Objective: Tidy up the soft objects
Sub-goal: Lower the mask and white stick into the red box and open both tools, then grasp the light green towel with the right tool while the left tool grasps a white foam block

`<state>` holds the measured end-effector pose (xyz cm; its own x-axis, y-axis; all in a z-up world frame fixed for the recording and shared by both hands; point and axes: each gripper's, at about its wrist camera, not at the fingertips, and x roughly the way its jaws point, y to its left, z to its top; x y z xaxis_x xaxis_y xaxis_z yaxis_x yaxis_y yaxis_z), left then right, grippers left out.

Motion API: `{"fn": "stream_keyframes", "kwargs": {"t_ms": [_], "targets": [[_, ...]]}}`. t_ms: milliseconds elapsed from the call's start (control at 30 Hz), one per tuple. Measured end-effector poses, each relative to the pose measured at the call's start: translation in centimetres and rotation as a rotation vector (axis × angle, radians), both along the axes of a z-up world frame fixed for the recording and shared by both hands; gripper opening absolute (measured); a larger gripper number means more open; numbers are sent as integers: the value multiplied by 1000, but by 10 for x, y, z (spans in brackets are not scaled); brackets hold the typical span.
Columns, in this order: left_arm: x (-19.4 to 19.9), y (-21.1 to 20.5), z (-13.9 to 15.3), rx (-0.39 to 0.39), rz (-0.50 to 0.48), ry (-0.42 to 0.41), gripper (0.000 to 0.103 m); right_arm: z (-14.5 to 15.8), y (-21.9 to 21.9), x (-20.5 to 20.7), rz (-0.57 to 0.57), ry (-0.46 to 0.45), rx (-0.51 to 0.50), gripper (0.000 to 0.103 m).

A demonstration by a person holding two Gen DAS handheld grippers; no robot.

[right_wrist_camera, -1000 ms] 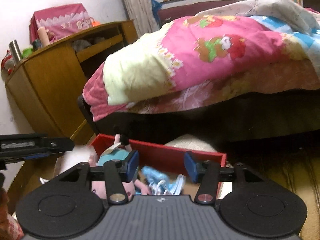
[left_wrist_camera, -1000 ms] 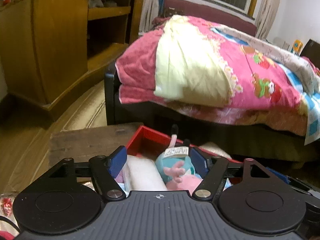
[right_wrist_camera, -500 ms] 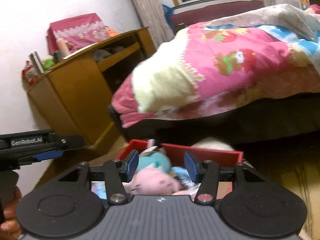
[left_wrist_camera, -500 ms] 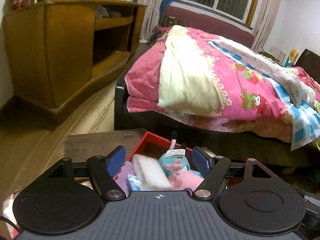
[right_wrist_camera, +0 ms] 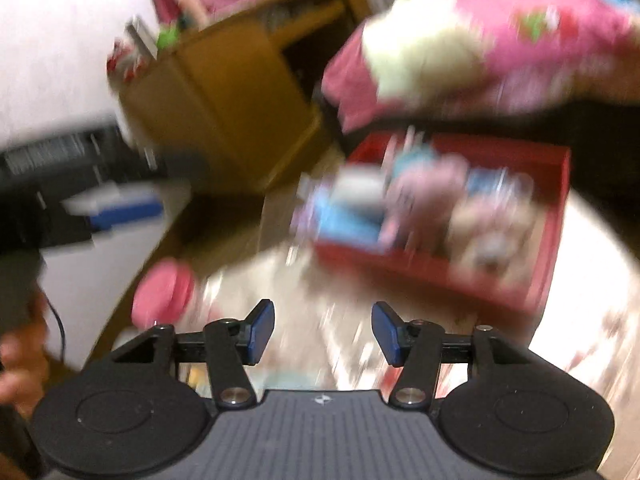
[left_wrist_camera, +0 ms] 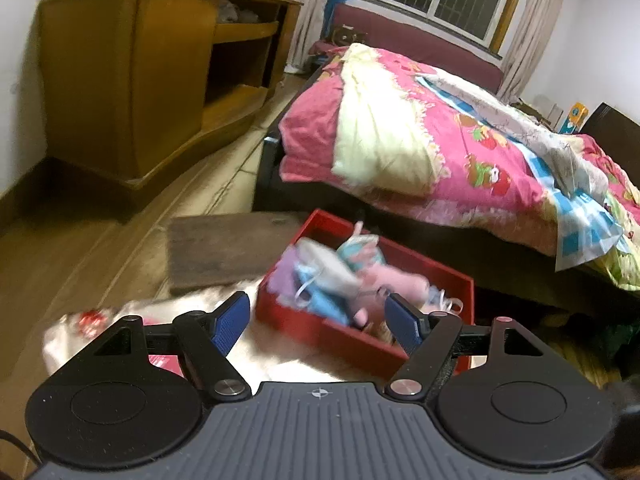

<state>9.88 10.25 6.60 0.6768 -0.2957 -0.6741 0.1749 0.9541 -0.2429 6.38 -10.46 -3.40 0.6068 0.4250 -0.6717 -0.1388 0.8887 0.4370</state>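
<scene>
A red box point(left_wrist_camera: 320, 332) sits on a low white table and holds several soft toys: a pink plush point(left_wrist_camera: 394, 280), a teal one point(left_wrist_camera: 358, 254), a white one point(left_wrist_camera: 328, 266) and blue and lilac pieces. My left gripper point(left_wrist_camera: 318, 326) is open and empty, held above and in front of the box. In the blurred right wrist view the red box point(right_wrist_camera: 552, 240) lies ahead with the same toys. My right gripper point(right_wrist_camera: 323, 334) is open and empty, short of the box.
A bed with a pink quilt point(left_wrist_camera: 460, 152) stands behind the box. A wooden cabinet point(left_wrist_camera: 132, 80) is at the left. A dark board point(left_wrist_camera: 224, 248) lies left of the box. A pink round thing point(right_wrist_camera: 162, 294) lies on the table. The left gripper's body point(right_wrist_camera: 60, 184) shows at left.
Both grippers have pulled back and up from the box, so the toys now lie further ahead. The right view has become blurred from fast motion. Both stay open.
</scene>
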Motion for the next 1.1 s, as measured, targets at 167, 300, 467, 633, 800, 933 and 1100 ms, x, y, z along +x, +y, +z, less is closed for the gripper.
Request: {"fn": "stream_keyframes", "kwargs": {"t_ms": [167,300,467,633,800,933,1100], "targets": [[-21,25,-3,-43,6,23,74,-42,39,-16,93,165,52,27],[-28,36,-3,-39,8,20,74,-67,66,-18,134,273,96,30],[-28,43,-7,-55,12,36,75,-89,84,-13,147,348,151,30],[-27,35,-11,-43,-11,49,75,-92,62,-5,123,346,220,0],[-28,29,-14,-33,-25,54,76,-70,16,-3,35,290,323,0],[-29,28,-13,-46,-29,57,76,-42,-19,-10,-41,208,396,0],[-29,32,-13,-69,-33,63,78,7,-71,-27,-170,38,454,0]]}}
